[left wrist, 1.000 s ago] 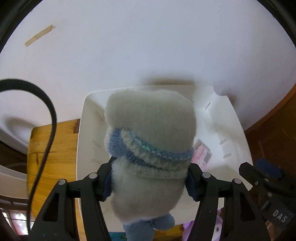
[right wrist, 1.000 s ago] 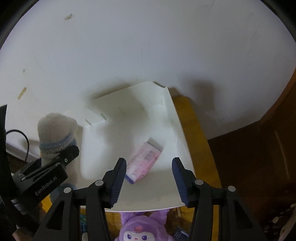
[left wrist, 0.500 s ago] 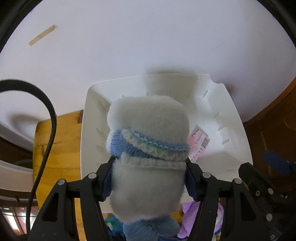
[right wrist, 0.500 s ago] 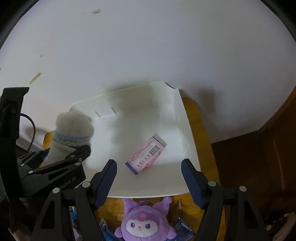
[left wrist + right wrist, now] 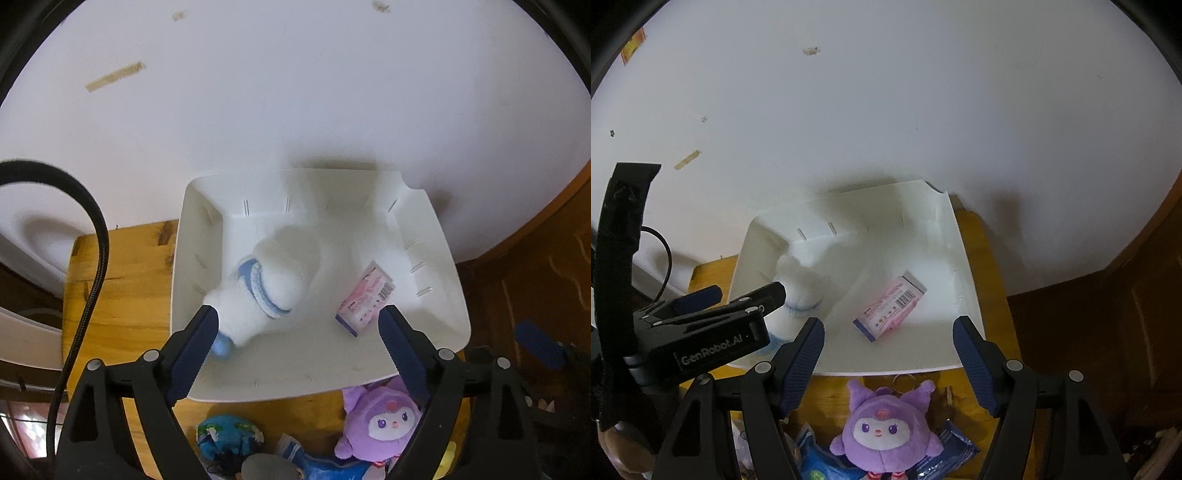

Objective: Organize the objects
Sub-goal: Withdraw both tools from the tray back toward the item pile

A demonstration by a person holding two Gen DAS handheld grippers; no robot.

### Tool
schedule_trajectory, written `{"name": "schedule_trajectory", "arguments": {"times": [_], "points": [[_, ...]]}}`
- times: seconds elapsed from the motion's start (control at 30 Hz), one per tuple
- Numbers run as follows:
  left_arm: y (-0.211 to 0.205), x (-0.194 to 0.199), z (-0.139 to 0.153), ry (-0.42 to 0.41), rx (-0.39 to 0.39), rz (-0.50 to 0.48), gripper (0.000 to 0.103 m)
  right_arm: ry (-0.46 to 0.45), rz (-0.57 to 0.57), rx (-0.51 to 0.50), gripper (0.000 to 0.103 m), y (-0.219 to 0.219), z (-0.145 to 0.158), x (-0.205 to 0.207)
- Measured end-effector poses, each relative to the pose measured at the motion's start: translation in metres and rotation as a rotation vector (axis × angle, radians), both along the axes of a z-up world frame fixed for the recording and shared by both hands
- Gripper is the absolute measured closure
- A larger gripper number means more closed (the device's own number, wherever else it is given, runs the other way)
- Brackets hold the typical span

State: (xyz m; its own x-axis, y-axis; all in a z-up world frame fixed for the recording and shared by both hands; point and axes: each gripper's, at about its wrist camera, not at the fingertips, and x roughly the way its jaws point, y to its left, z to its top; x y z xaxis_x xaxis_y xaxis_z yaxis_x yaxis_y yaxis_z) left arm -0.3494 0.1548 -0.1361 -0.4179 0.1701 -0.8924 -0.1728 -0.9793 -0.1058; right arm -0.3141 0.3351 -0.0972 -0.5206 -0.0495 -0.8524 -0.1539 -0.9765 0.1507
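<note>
Your left gripper [image 5: 295, 325] hangs with its jaws spread wide, gripping nothing. Your right gripper [image 5: 888, 328] is also wide apart and empty, sitting just right of the left one and pointing the same way.

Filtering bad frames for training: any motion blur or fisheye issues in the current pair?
Left wrist view: the white plush toy in the white bin is smeared, edges soft; the pink packet stays sharp. Right wrist view: the same toy is blurred and half hidden behind the left hand-held gripper; the purple plush is crisp. Both views: strong barrel distortion, dark corner vignette.
</note>
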Motion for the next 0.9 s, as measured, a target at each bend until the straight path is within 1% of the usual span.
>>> {"name": "schedule_trajectory", "arguments": {"times": [0.03,0.1,0.13,0.2,0.27,0.43,0.67,0.8,0.87,0.9], "points": [[0.002,0.003,0.003,0.005,0.0,-0.004,0.009,0.001,0.0,-0.001,0.03,0.0,0.002,0.002],[-0.008,0.003,0.007,0.015,0.004,-0.007,0.008,0.004,0.003,-0.005,0.03,-0.002,0.007,0.006],[-0.018,0.013,0.023,0.02,0.005,-0.006,0.008,0.009,0.005,-0.005,0.03,-0.003,0.01,0.01],[-0.024,0.016,0.03,0.036,0.007,-0.008,0.008,0.016,0.009,-0.003,0.03,-0.006,0.017,0.015],[-0.035,0.033,0.055,0.054,0.007,-0.009,0.008,0.031,0.014,0.0,0.03,-0.009,0.026,0.022],[-0.041,0.047,0.073,0.09,0.019,-0.009,0.008,0.062,0.024,0.015,0.03,-0.016,0.048,0.037],[-0.05,0.074,0.106,0.148,0.039,-0.004,0.008,0.119,0.023,0.044,0.03,-0.024,0.083,0.065],[-0.055,0.09,0.12,0.175,0.044,-0.014,0.007,0.15,0.019,0.052,0.029,-0.026,0.1,0.08],[-0.057,0.097,0.126,0.184,0.051,-0.018,0.007,0.165,0.016,0.058,0.025,-0.027,0.109,0.088],[-0.056,0.102,0.131,0.19,0.053,-0.022,0.007,0.171,0.015,0.059,0.024,-0.026,0.111,0.09]]}}
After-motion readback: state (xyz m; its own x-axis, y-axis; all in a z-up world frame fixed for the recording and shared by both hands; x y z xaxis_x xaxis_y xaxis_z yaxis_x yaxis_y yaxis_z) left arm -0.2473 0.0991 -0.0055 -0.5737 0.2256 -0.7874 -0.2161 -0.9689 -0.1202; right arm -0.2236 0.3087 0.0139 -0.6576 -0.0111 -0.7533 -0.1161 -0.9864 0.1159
